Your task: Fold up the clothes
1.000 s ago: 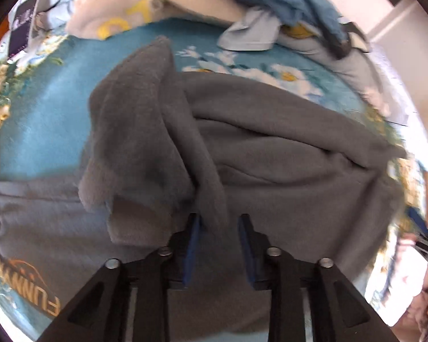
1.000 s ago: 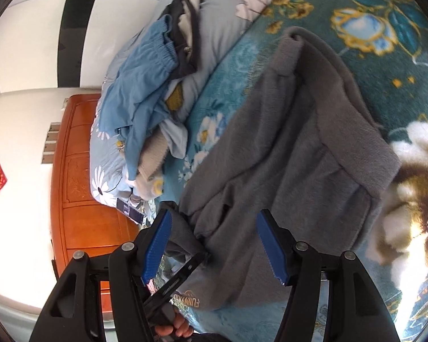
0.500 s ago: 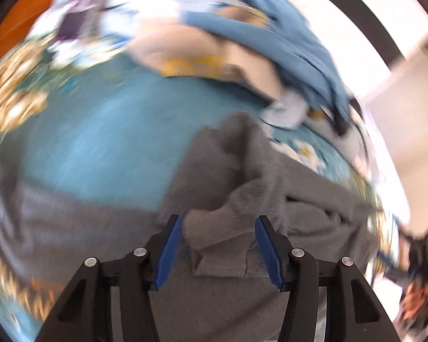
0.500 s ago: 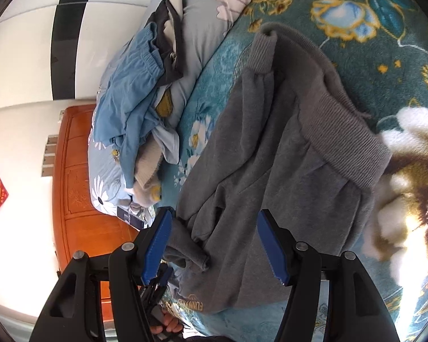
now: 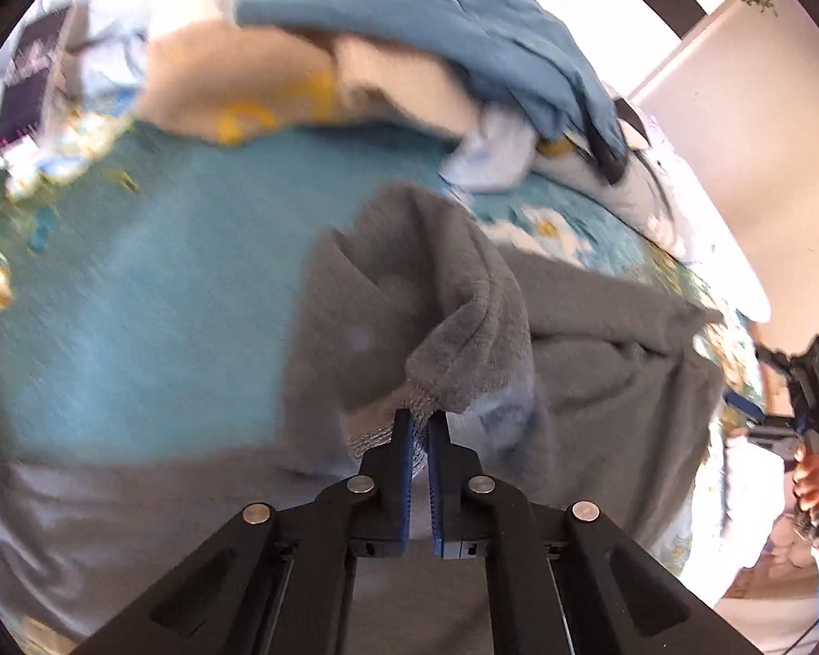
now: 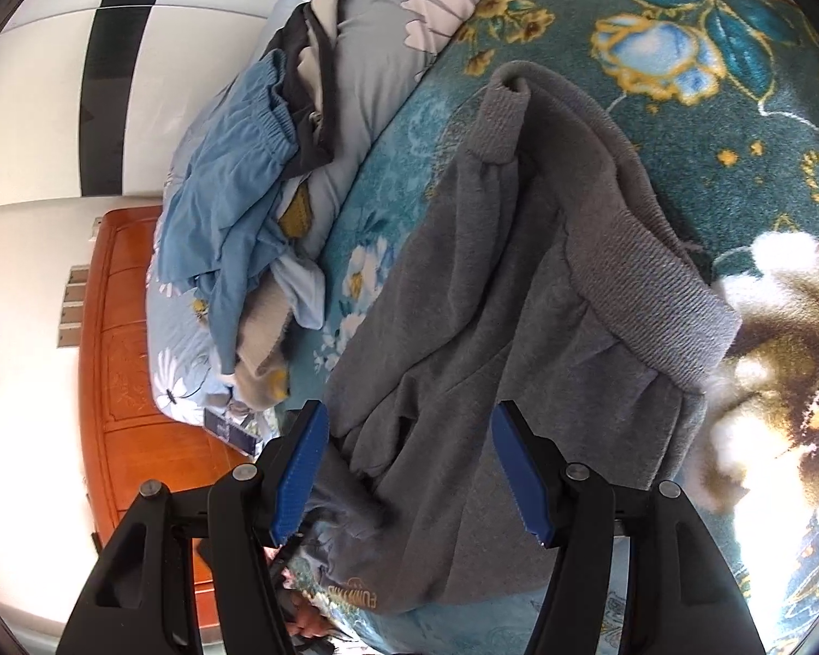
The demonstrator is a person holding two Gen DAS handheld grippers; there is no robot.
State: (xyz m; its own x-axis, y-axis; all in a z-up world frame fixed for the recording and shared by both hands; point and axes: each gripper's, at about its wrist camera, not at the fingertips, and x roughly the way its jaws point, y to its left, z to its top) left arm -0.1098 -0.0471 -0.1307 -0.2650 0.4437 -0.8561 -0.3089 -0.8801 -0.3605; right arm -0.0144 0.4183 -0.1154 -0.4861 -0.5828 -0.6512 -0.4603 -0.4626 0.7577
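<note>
A grey sweatshirt (image 5: 600, 338) lies spread on the teal floral bedspread (image 5: 136, 300). One sleeve (image 5: 453, 316) is bunched up toward my left gripper (image 5: 416, 417), whose jaws are closing with the pads pinching the ribbed cuff (image 5: 377, 428). In the right wrist view the sweatshirt (image 6: 491, 273) shows its ribbed hem (image 6: 644, 284) and the other cuff (image 6: 499, 109). My right gripper (image 6: 409, 415) hovers open over the body of the sweatshirt with nothing between its fingers. It also shows at the right edge of the left wrist view, right gripper (image 5: 808, 382) held by a hand (image 5: 808, 475).
A pile of clothes lies at the head of the bed: a blue garment (image 5: 491, 27) over a cream one (image 5: 256, 71). Beside it are a grey flowered pillow (image 6: 387, 43) and a wooden headboard (image 6: 125, 355). The bedspread (image 6: 737, 136) runs on past the hem.
My left gripper let go of the sweatshirt fold, opened wide, slid to the sleeve end and closed on the cuff. My right gripper stayed open and nearly still.
</note>
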